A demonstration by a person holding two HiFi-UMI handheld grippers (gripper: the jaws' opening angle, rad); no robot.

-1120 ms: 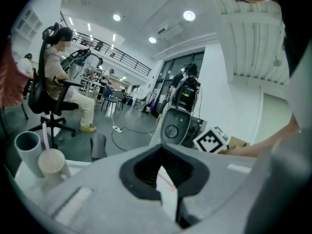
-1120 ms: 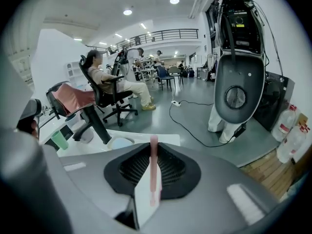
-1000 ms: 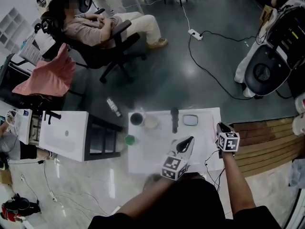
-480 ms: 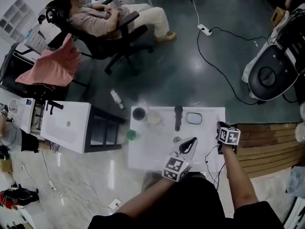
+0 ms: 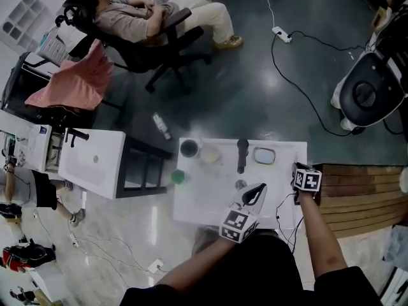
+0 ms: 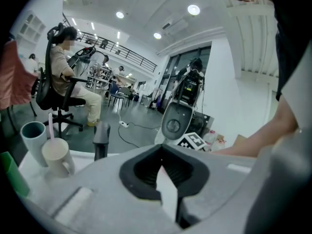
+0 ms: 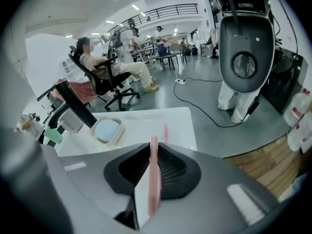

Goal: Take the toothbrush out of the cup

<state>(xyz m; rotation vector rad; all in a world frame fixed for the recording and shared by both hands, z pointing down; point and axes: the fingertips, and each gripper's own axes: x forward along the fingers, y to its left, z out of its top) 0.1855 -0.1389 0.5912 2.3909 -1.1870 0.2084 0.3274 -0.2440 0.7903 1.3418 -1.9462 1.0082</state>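
Note:
A pink toothbrush (image 7: 153, 179) sits clamped between the jaws of my right gripper (image 7: 155, 152), its far end (image 7: 165, 132) sticking out over the white table (image 7: 146, 118). In the head view the right gripper (image 5: 297, 169) is at the table's right edge, beside the soap dish (image 5: 263, 155). A white cup (image 5: 209, 153) and a dark cup (image 5: 189, 148) stand at the table's far left. In the left gripper view a thin pale stick (image 6: 50, 126) rises by the white cup (image 6: 56, 155). My left gripper (image 5: 253, 195) hovers over the table's near side, jaws together with nothing between them (image 6: 163, 174).
A black upright handle (image 5: 241, 153) stands mid-table and a green object (image 5: 178, 176) lies at the left edge. A person sits in an office chair (image 5: 150, 34) beyond the table. A cable and power strip (image 5: 282, 34) lie on the floor, with a white machine (image 5: 366, 94) at right.
My right gripper has sunk a little toward the table's right edge with the toothbrush still in it. The left gripper has stayed put. The head view has shifted slightly.

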